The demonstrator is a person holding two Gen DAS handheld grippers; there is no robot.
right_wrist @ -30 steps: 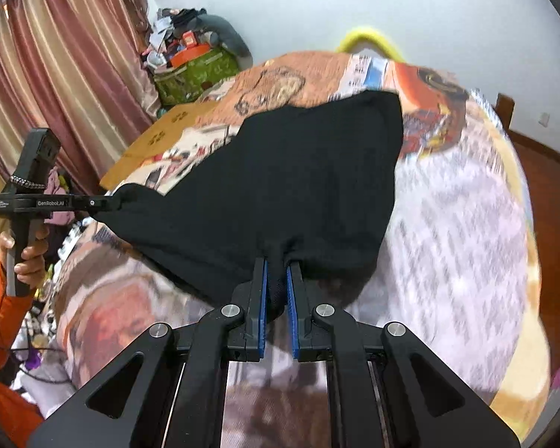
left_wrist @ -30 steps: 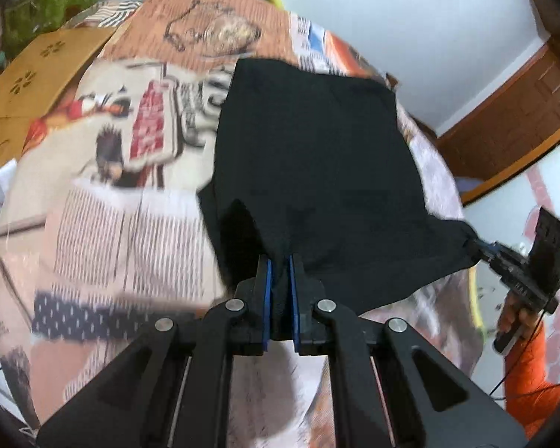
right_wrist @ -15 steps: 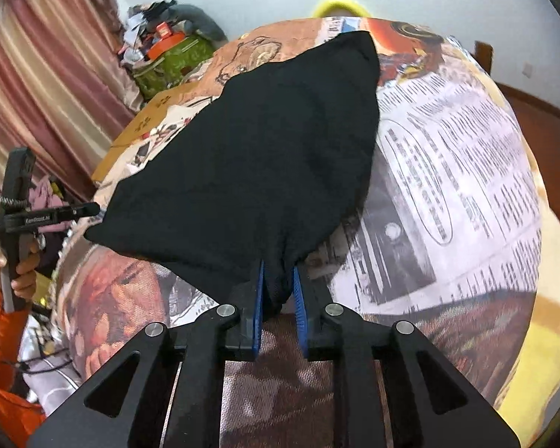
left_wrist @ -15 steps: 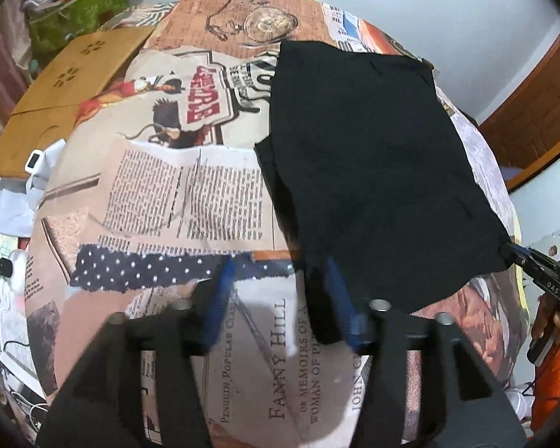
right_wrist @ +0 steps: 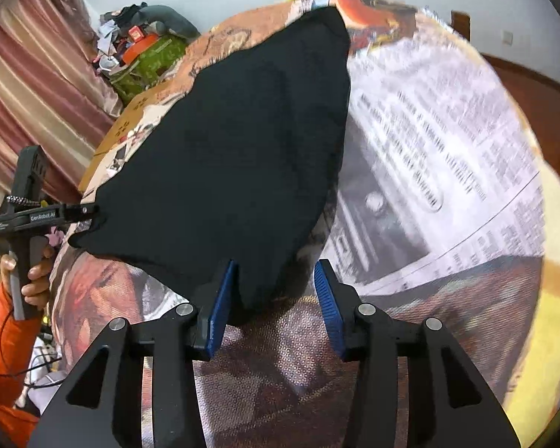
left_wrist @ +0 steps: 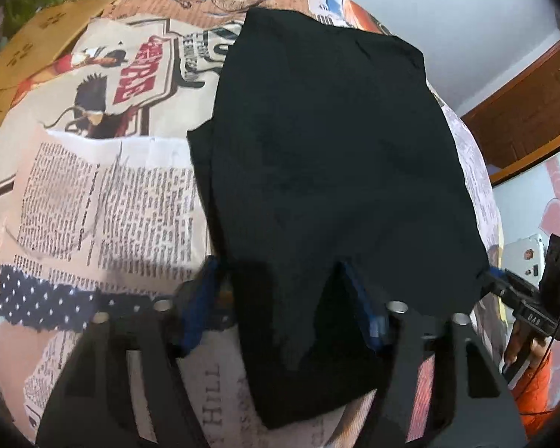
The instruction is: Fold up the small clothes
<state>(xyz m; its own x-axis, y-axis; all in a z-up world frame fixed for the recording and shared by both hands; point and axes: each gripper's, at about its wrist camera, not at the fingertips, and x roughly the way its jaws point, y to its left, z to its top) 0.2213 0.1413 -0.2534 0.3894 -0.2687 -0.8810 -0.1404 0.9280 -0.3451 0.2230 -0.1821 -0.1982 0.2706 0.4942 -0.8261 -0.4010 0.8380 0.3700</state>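
Left wrist view: small black fabric garment lies spread on the newspaper-print bedcover, its near corner draped toward the camera. Left gripper has its jaws spread wide, straddling that near corner and clamping nothing. The view is blurred around the blue pads, so I can't tell whether they touch the cloth. Right gripper's tip sits at the garment's right near corner, by the edge of the bedcover.

Right wrist view: right gripper also stands wide, blue ribbed pads either side of the garment's near corner; cloth hangs between them, ungripped. Left gripper sits at the garment's left corner, its jaw state unreadable from this angle.

Judgement: garment is laid out and flattened, and the next fold needs a regrip. To do it well, bite both layers at the corners, lift evenly, carry to the far hem and align the edges before letting go. Uneven lift will skew it.
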